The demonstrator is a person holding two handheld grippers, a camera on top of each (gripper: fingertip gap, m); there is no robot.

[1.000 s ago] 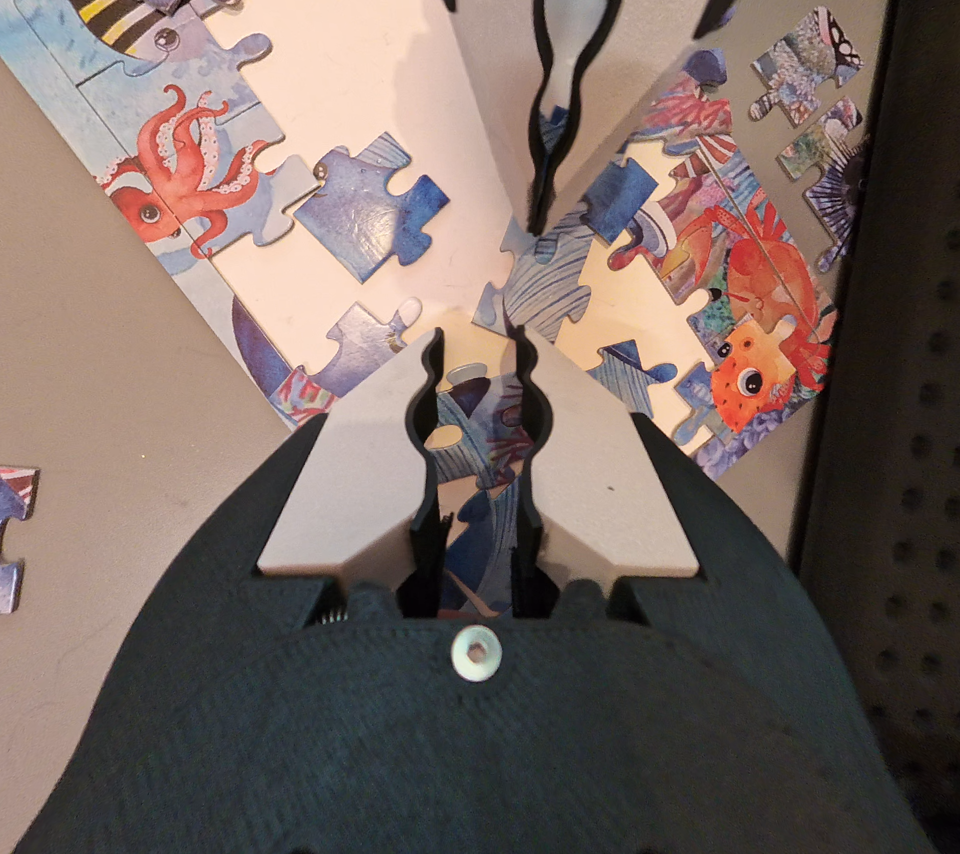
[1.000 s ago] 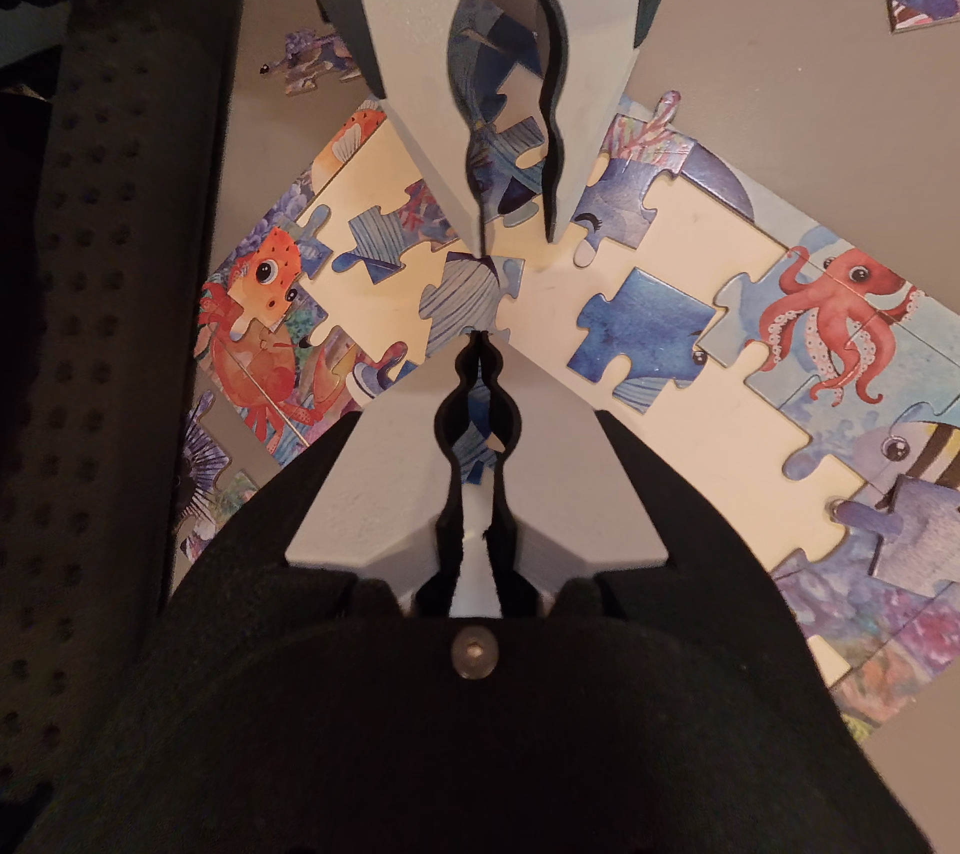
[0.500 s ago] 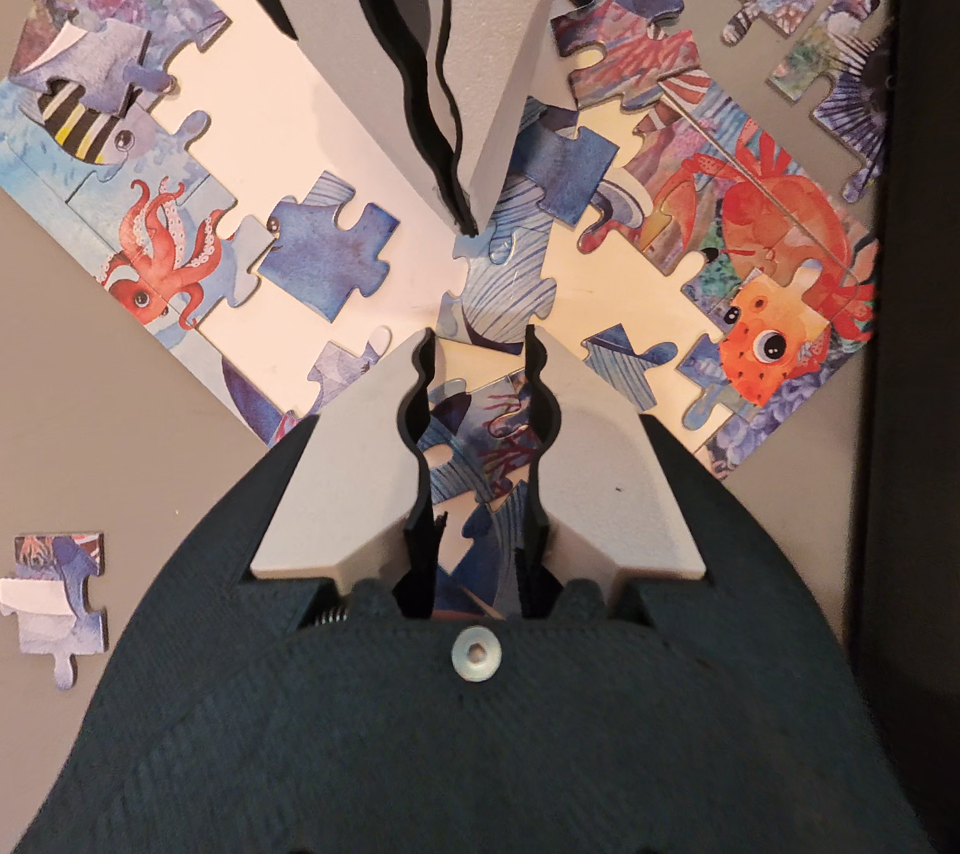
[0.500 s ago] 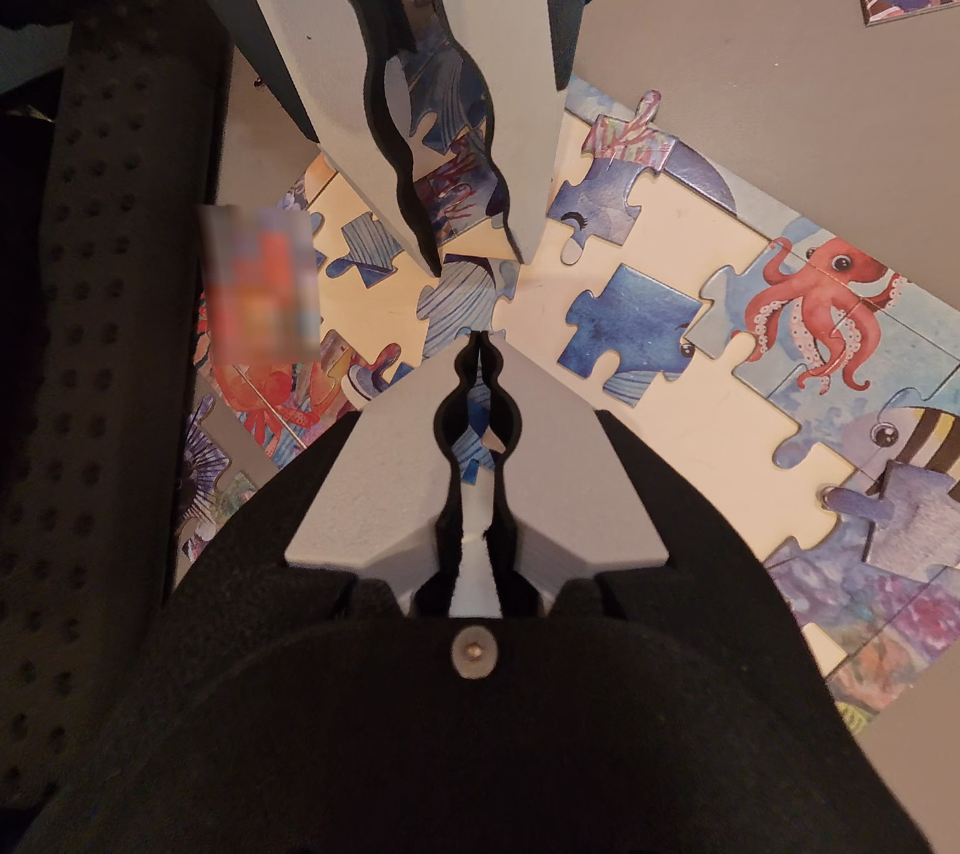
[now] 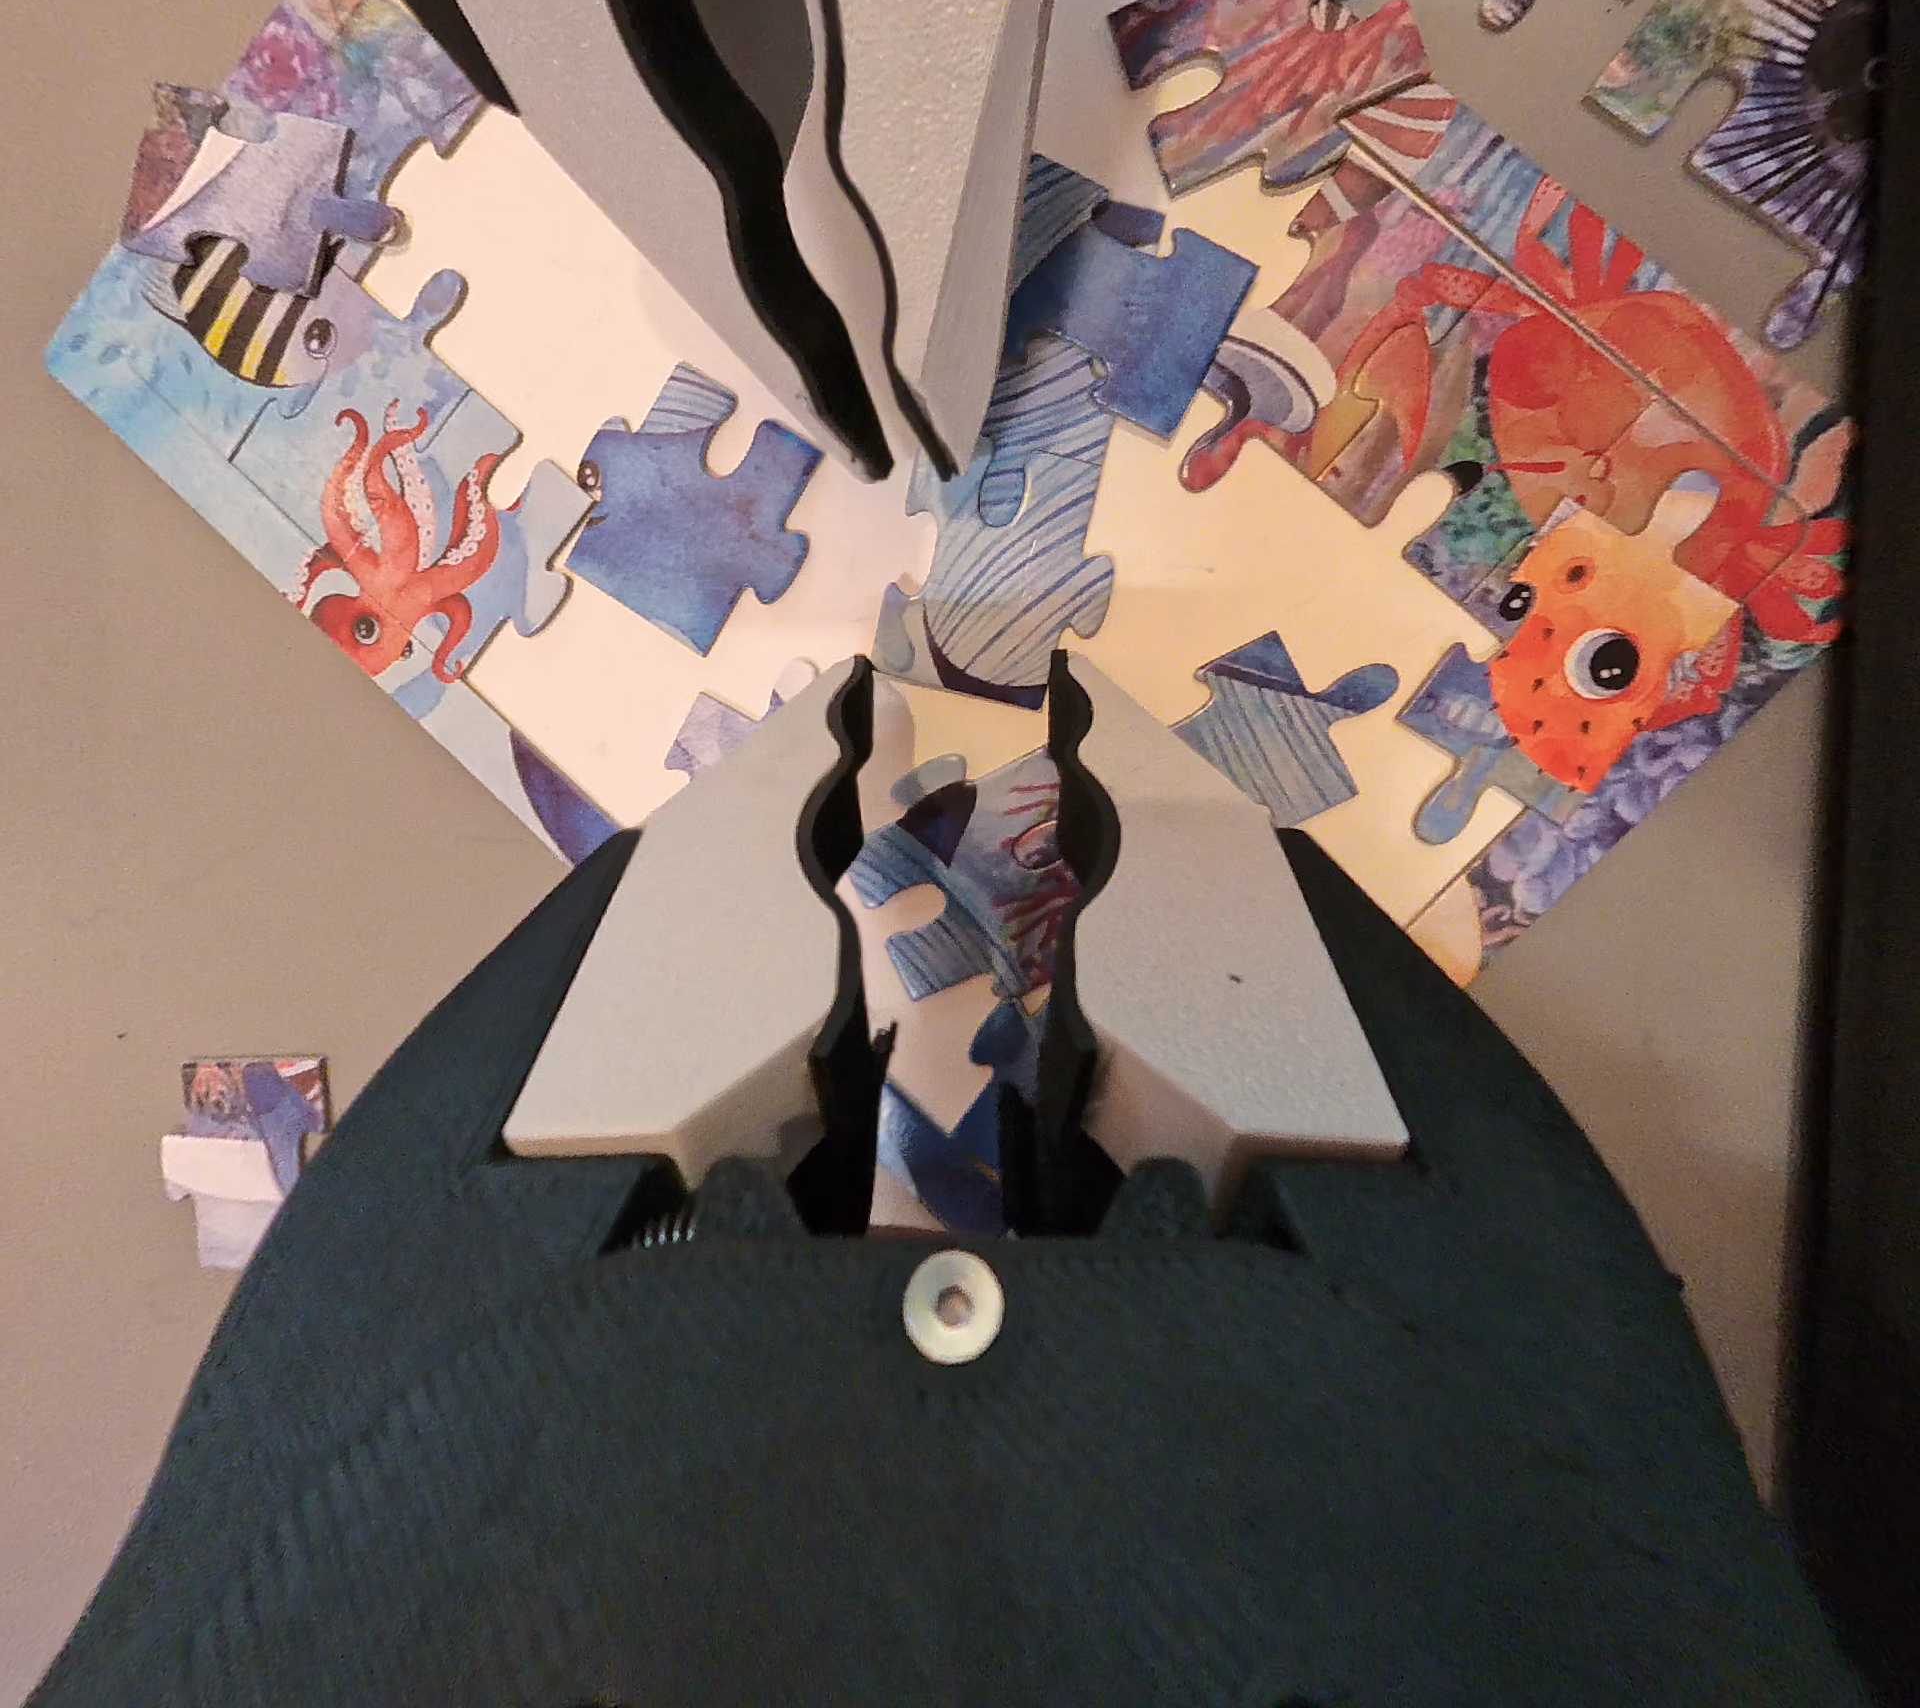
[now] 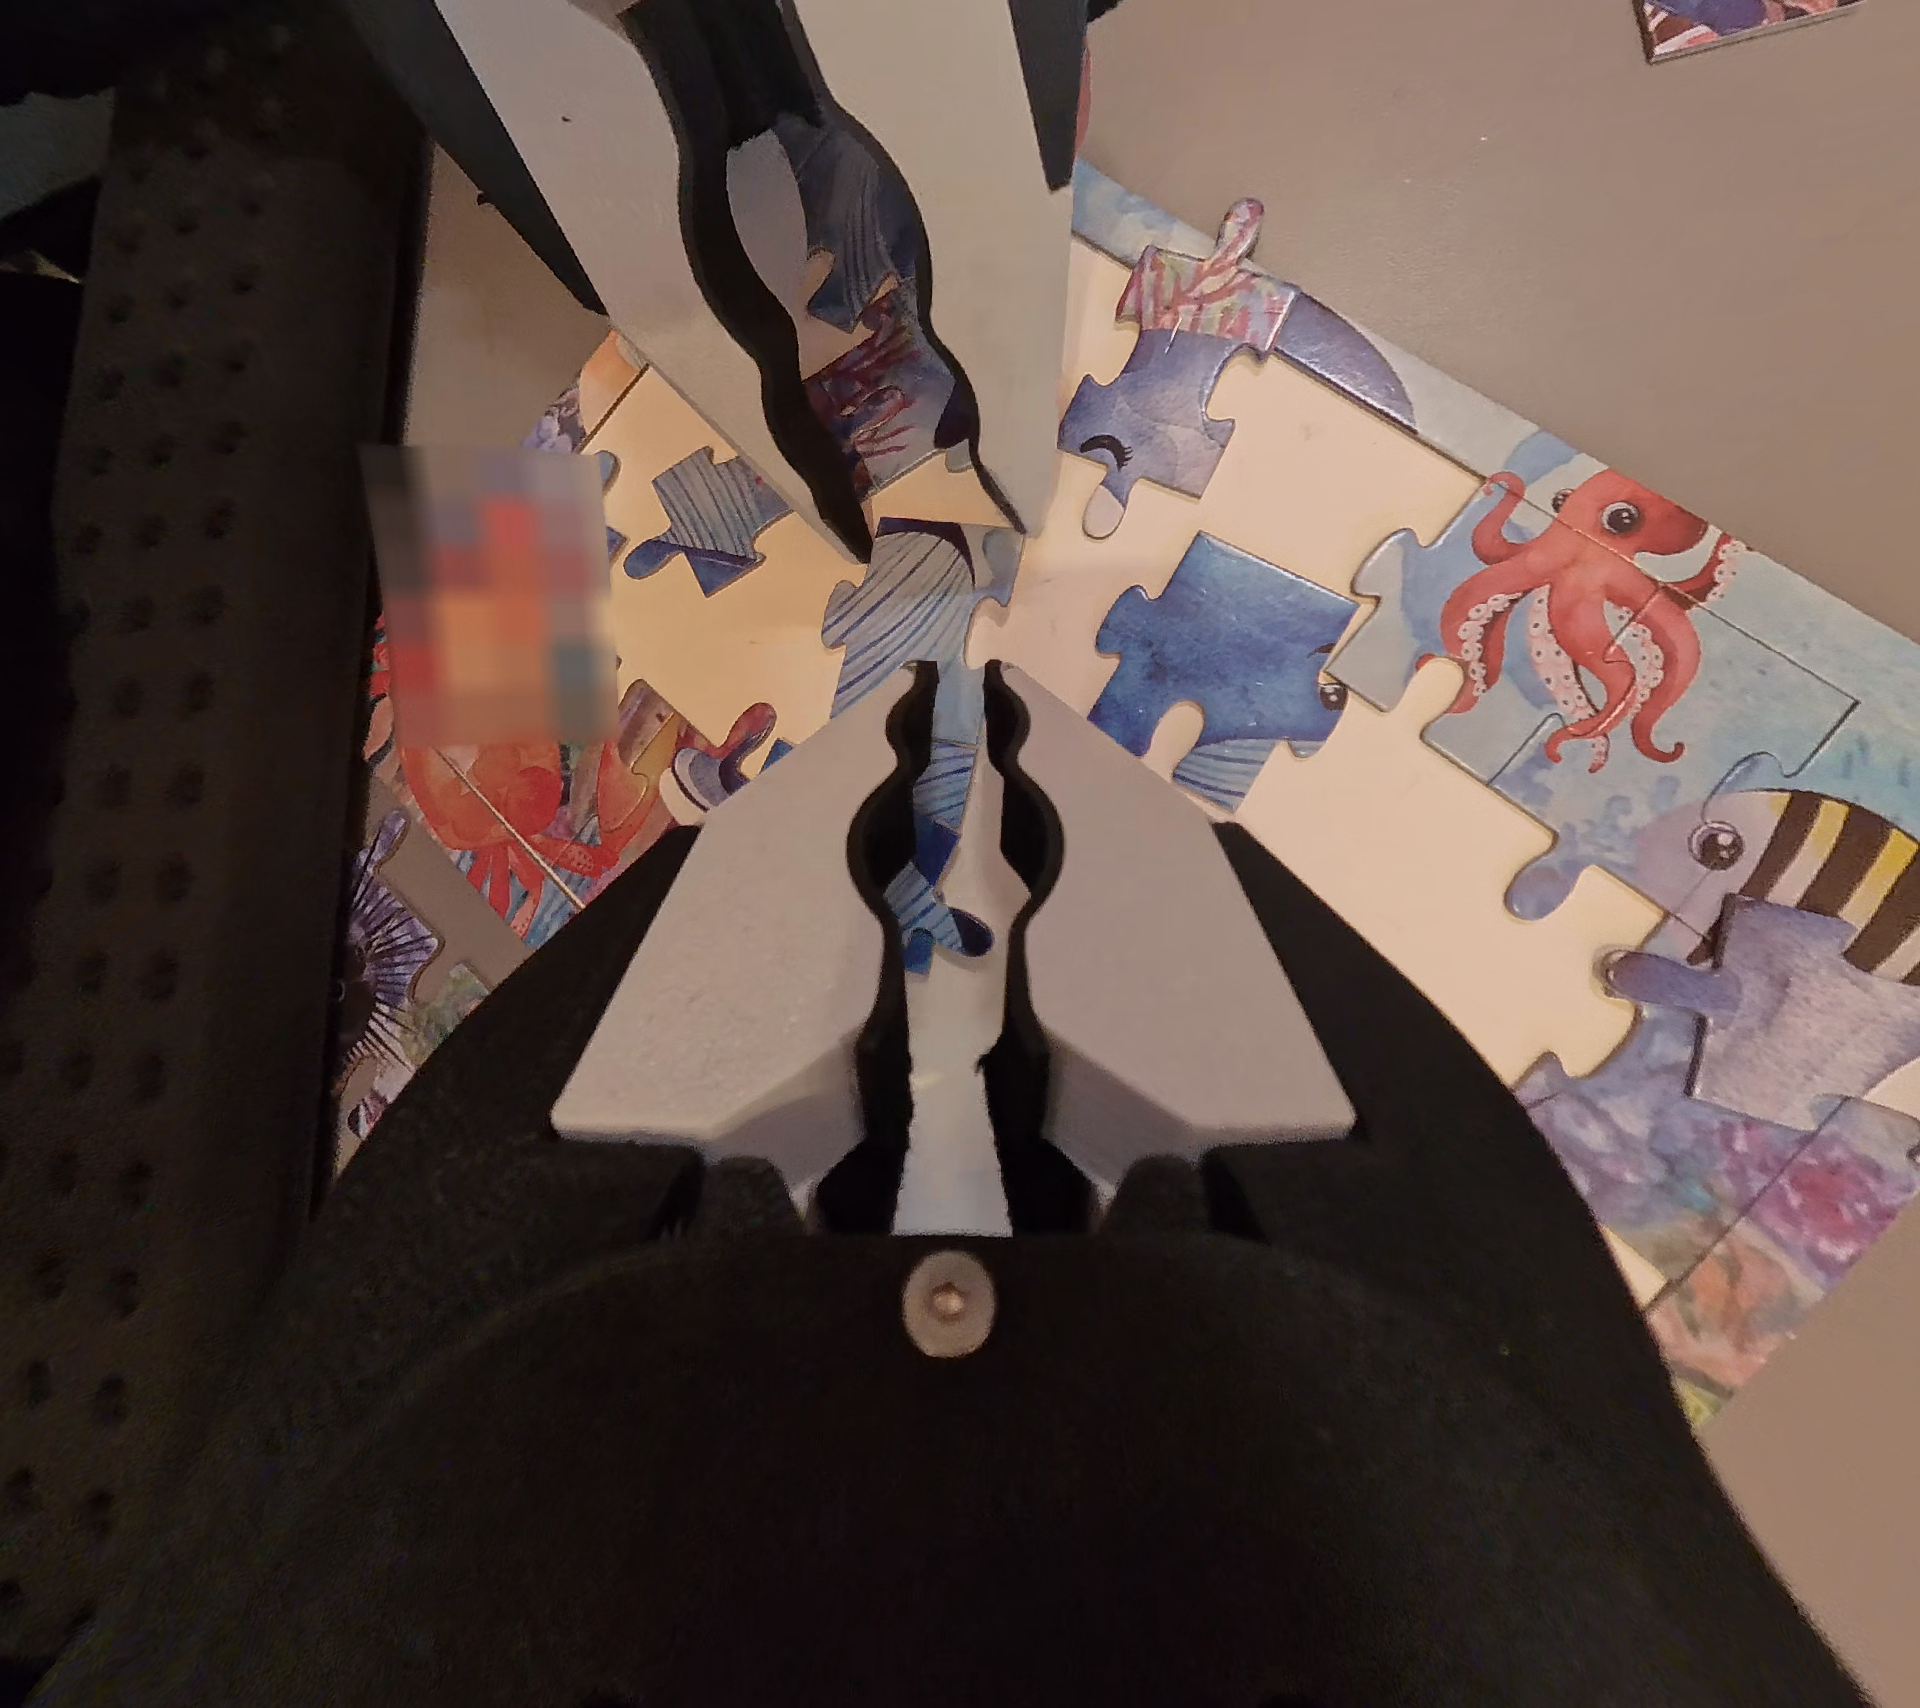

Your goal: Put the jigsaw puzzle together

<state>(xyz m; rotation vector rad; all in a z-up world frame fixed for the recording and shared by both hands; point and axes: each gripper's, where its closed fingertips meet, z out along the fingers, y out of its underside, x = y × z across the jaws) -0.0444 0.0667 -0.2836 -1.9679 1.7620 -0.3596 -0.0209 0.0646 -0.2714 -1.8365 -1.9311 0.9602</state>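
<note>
With both grey two-finger grippers, left [image 5: 954, 671] and right [image 6: 961, 671], parted and empty, we judge the blue striped cardboard puzzle piece [image 5: 1003, 593] needs nudging into place.

Grey-beige matte tabletop [image 5: 208, 879] spreads beyond fingers on both sides, warm indoor light, soft shadows. Dark perforated panel [image 6: 197, 619] with rows of small round holes runs along table edge, left of right wrist view fingers. Same dark strip [image 5: 1881, 723] right of left wrist view fingers.
</note>
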